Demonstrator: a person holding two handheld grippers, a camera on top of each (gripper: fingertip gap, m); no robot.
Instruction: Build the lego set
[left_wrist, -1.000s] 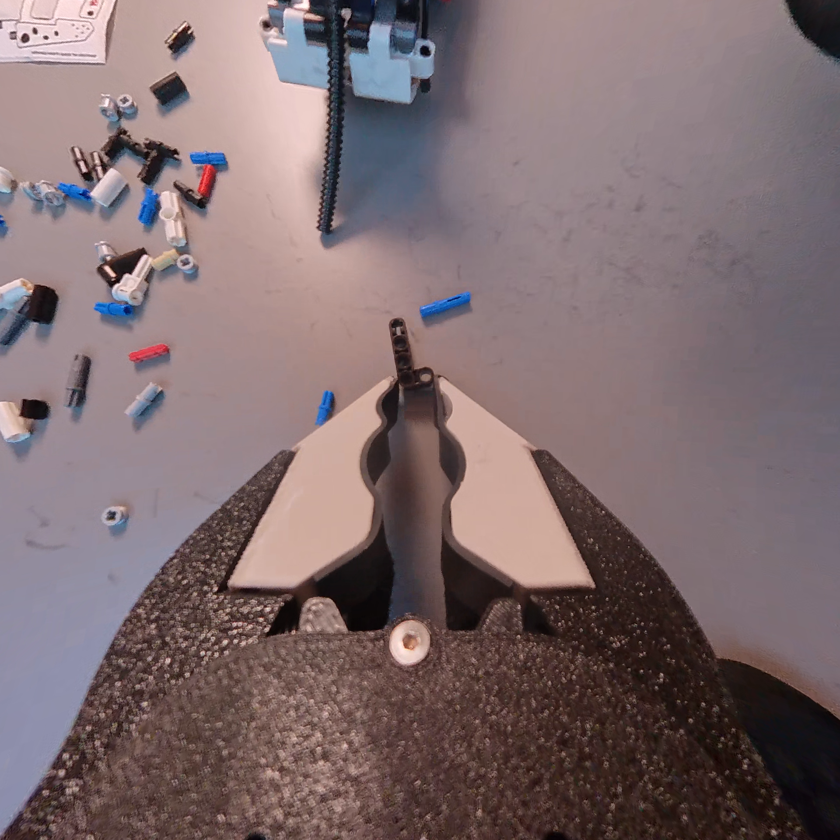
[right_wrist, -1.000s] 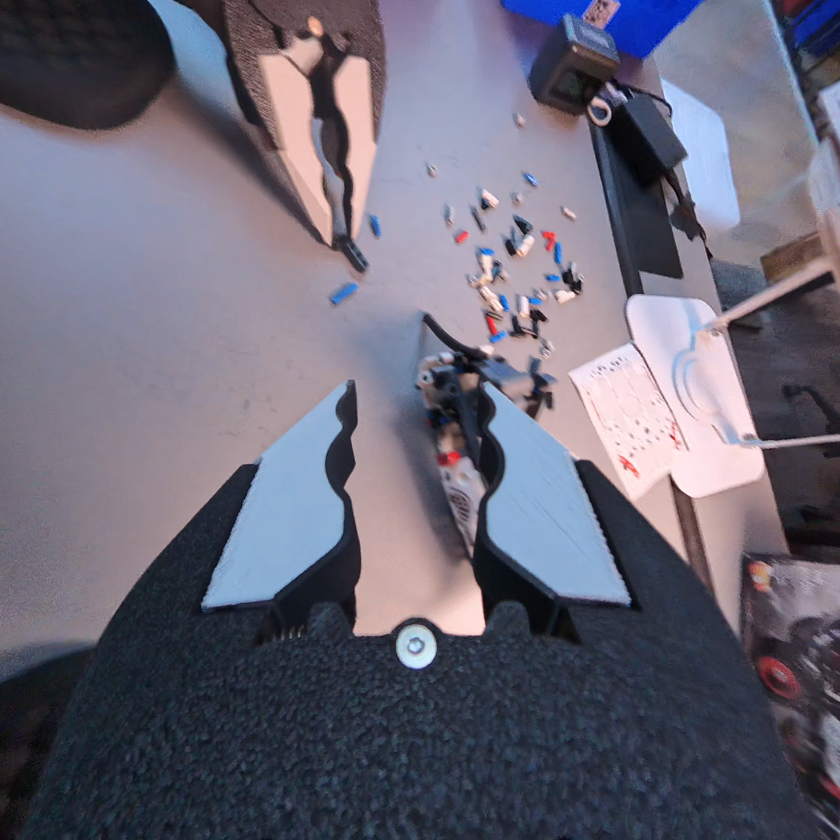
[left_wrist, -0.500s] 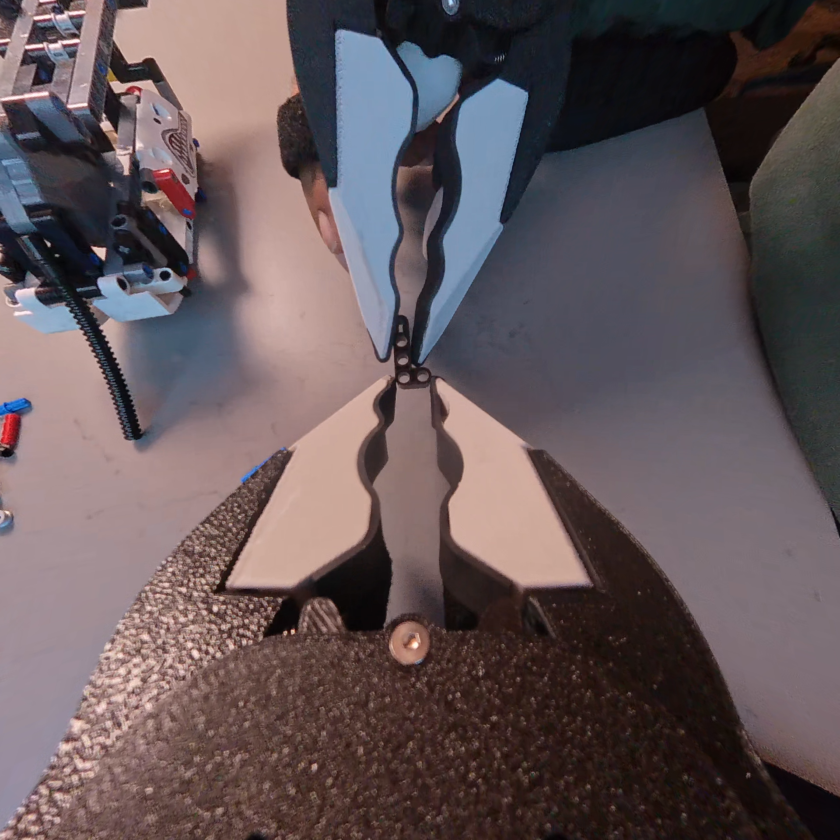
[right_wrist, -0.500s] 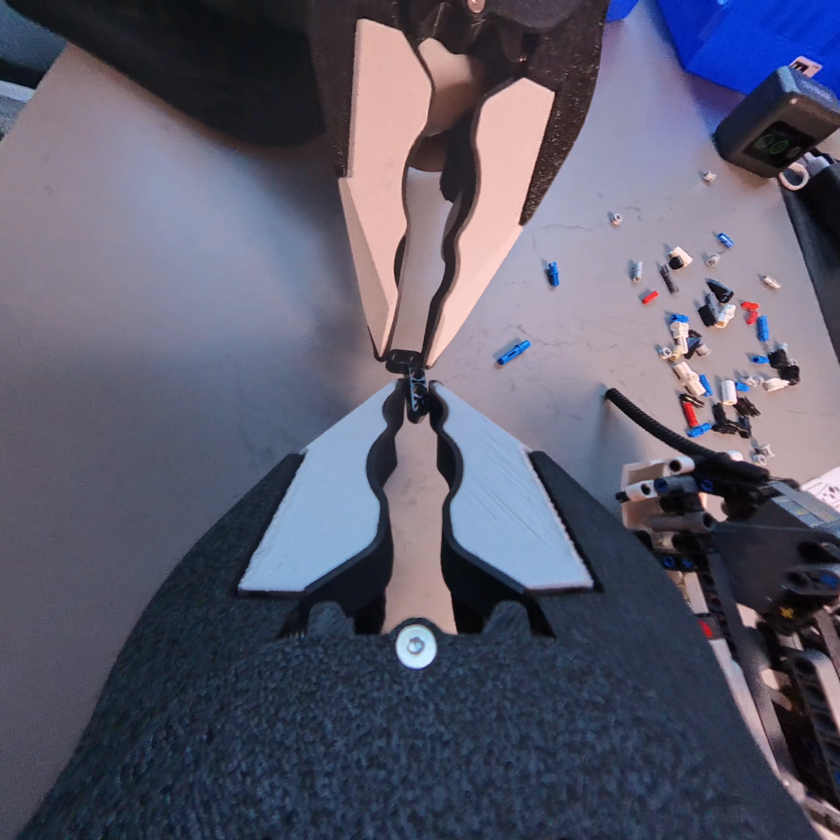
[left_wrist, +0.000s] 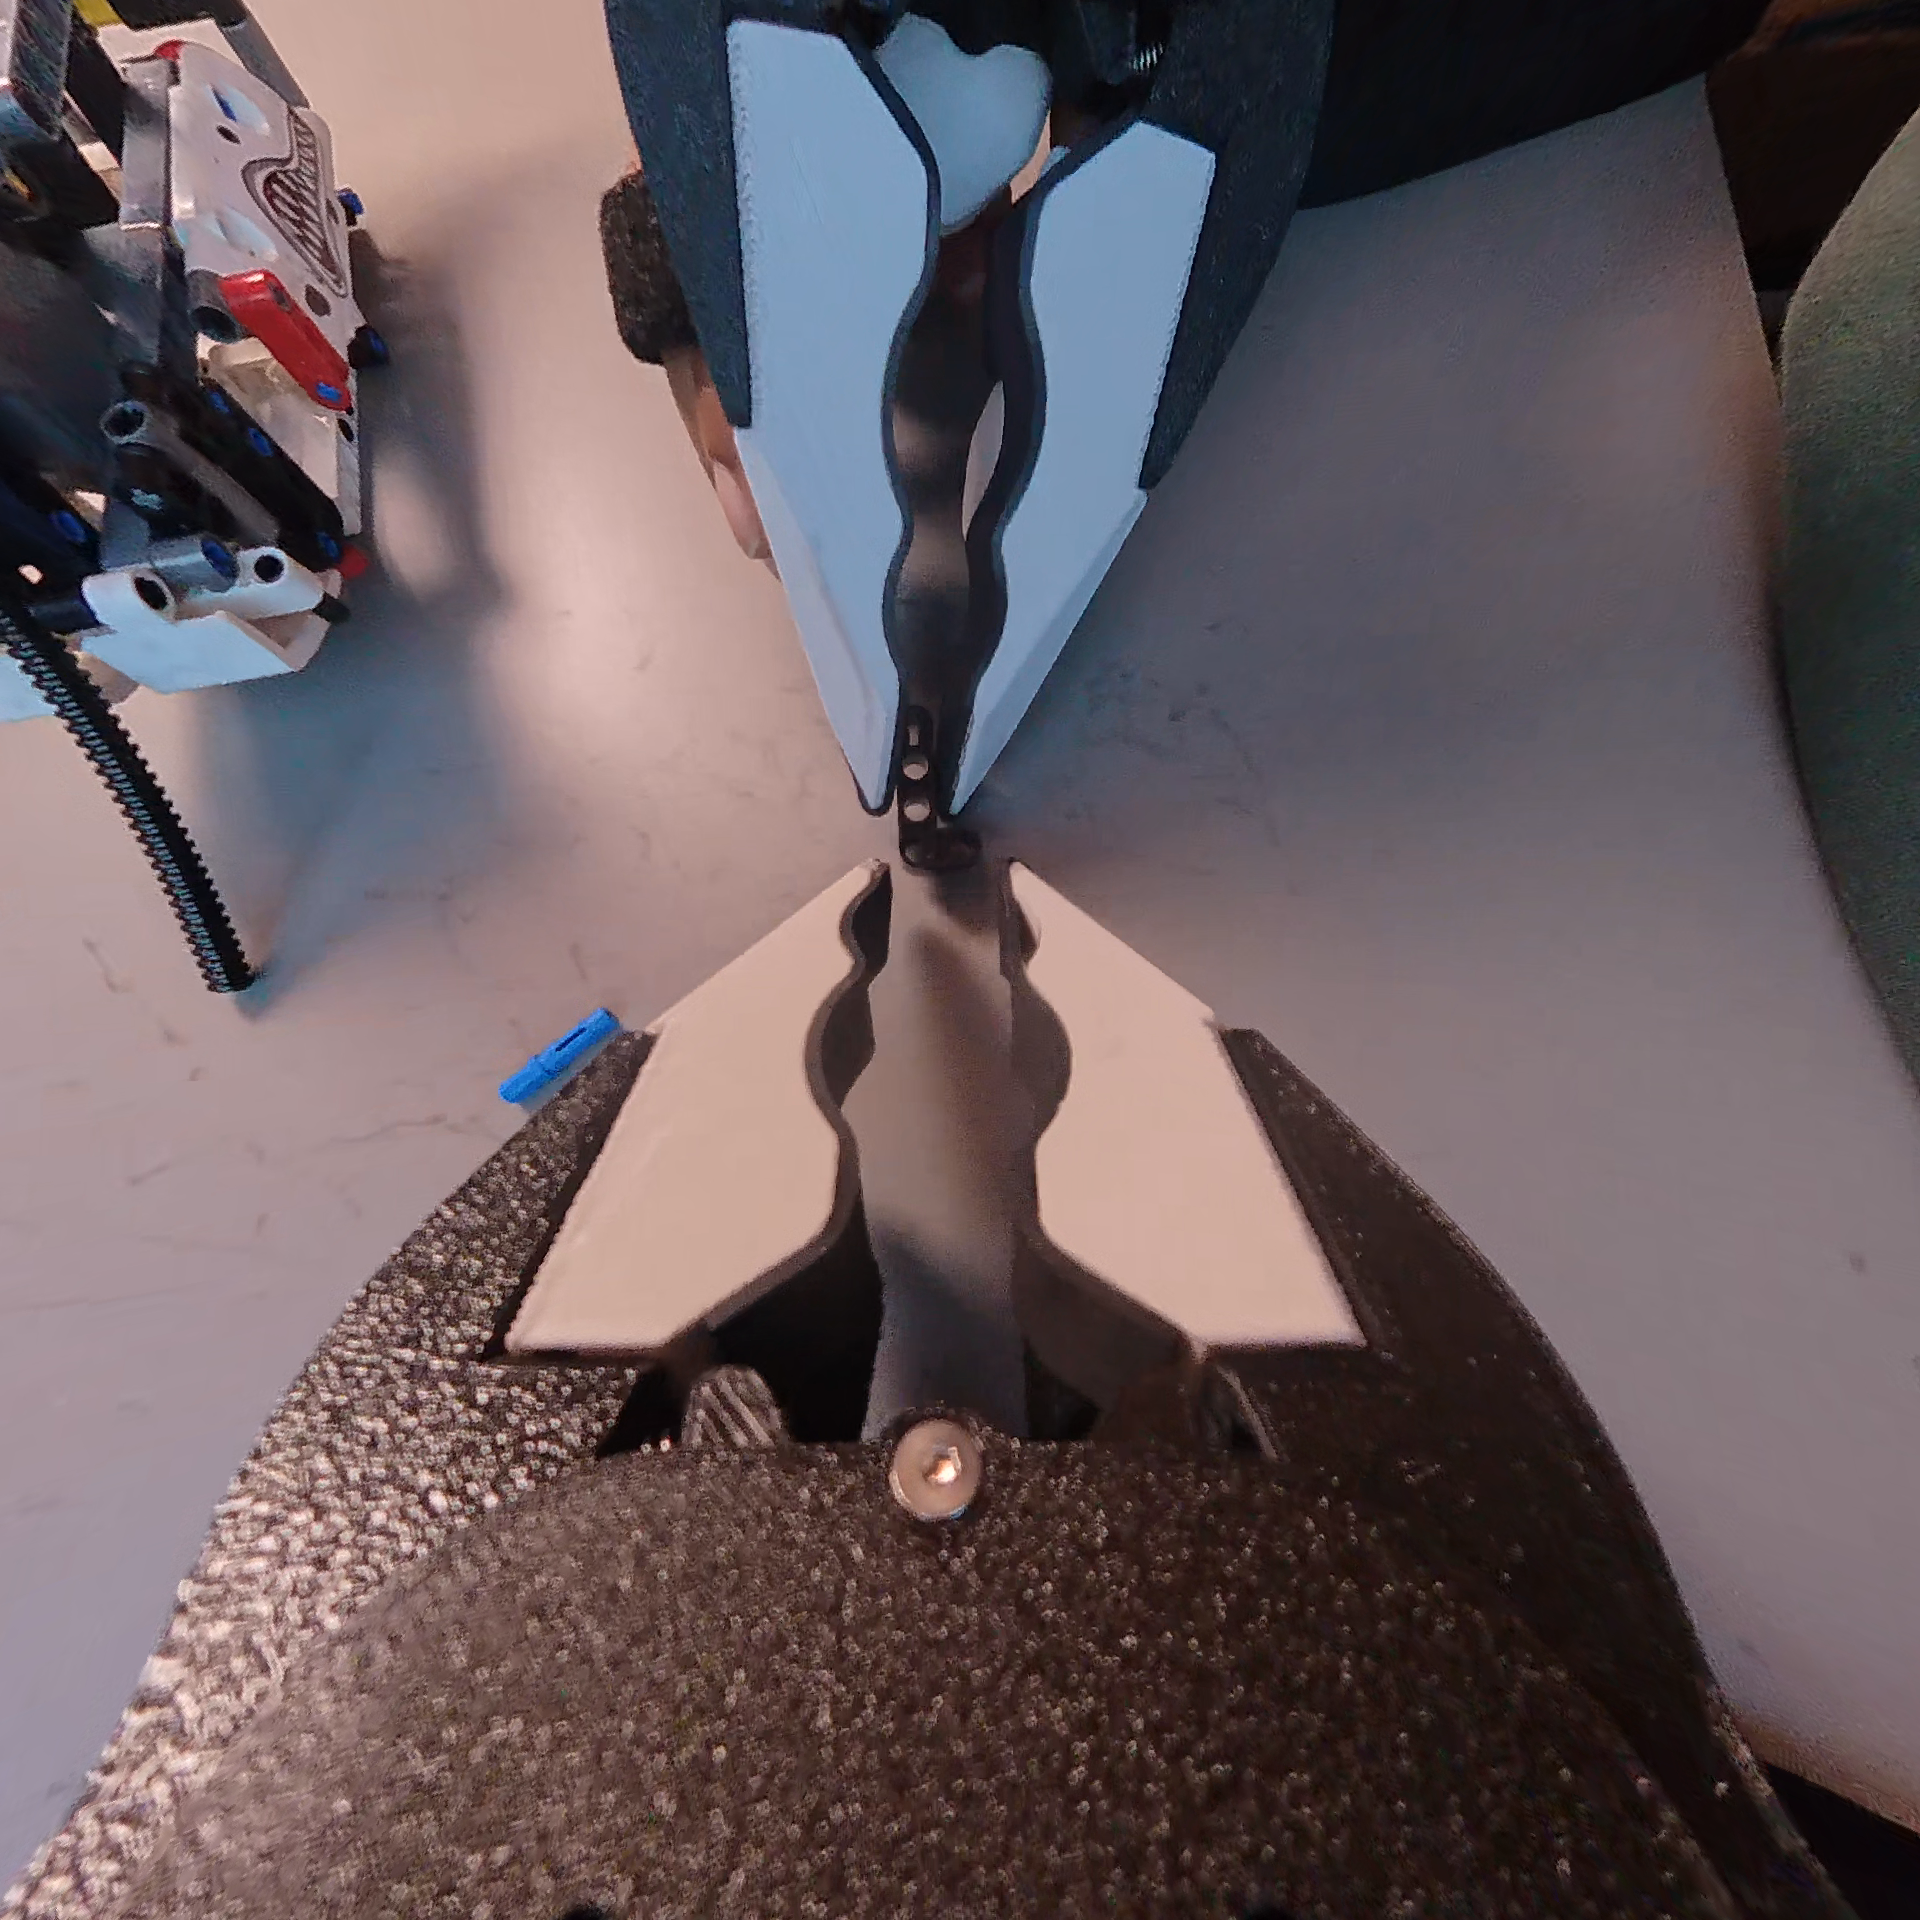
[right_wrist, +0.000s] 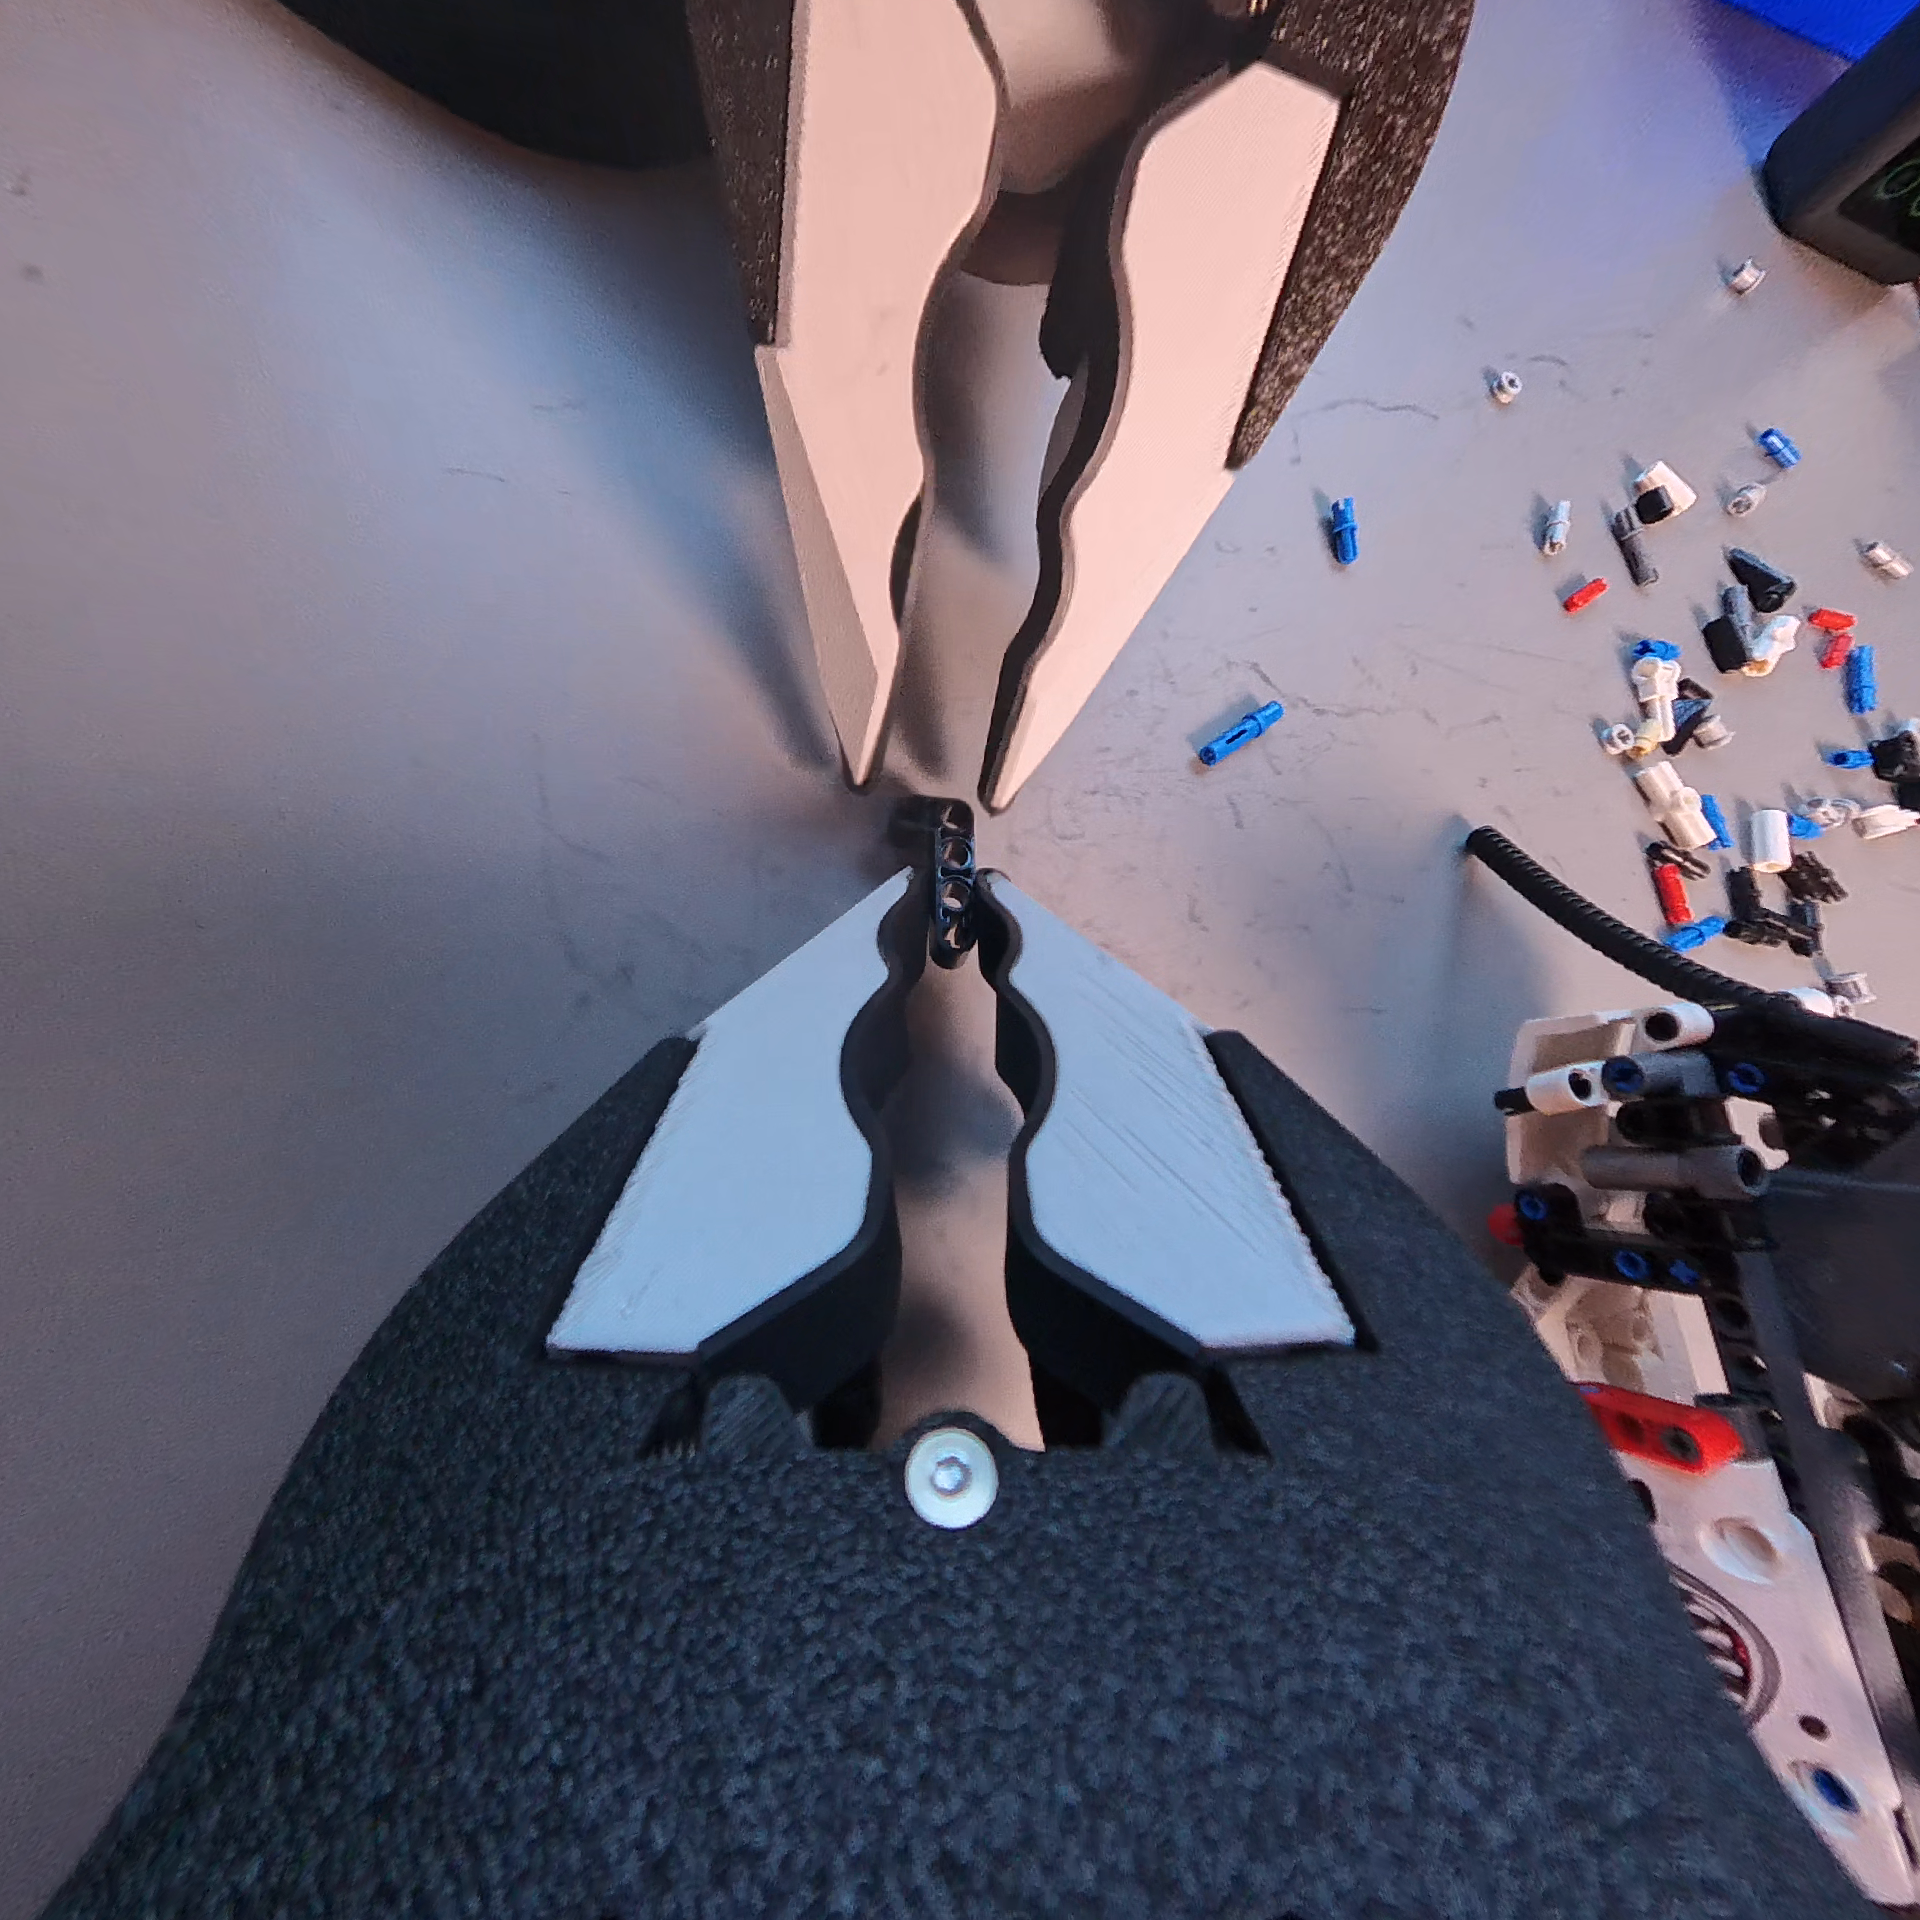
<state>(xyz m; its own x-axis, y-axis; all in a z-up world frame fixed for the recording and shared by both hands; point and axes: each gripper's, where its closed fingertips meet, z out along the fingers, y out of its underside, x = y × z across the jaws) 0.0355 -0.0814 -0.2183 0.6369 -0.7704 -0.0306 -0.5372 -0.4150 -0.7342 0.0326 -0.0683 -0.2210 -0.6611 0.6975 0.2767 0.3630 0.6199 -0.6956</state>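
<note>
A small black L-shaped beam (left_wrist: 918, 774) with holes is held in the air between the two grippers, which face each other tip to tip. My right gripper (right_wrist: 951, 883) is shut on the beam's long arm (right_wrist: 954, 904). In the left wrist view the right gripper (left_wrist: 920, 805) comes in from the top. My left gripper (left_wrist: 945, 868) is slightly open, with its tips just short of the beam's short foot. In the right wrist view the left gripper (right_wrist: 930, 790) hangs above the beam. The partly built lego model (left_wrist: 208, 416) stands to the left on the grey table (left_wrist: 1351, 727).
The model (right_wrist: 1714, 1195) has a black ribbed hose (right_wrist: 1590, 925) sticking out. Several loose small pieces (right_wrist: 1714, 727) lie beyond it. A blue pin (right_wrist: 1240, 732) lies alone nearer the grippers. A dark device (right_wrist: 1860, 166) sits at the far right, and a green seat (left_wrist: 1860, 623) is past the table edge. The grippers are tip to tip, or close to it. Left tips and right tips are each some 7 cm from the blue pin (right_wrist: 1240, 732). Look for it in the left wrist view (left_wrist: 563, 1052) too.
The right gripper came over and closed on the black beam that the left gripper held. The left jaws have since opened a little and drawn back off the beam.
</note>
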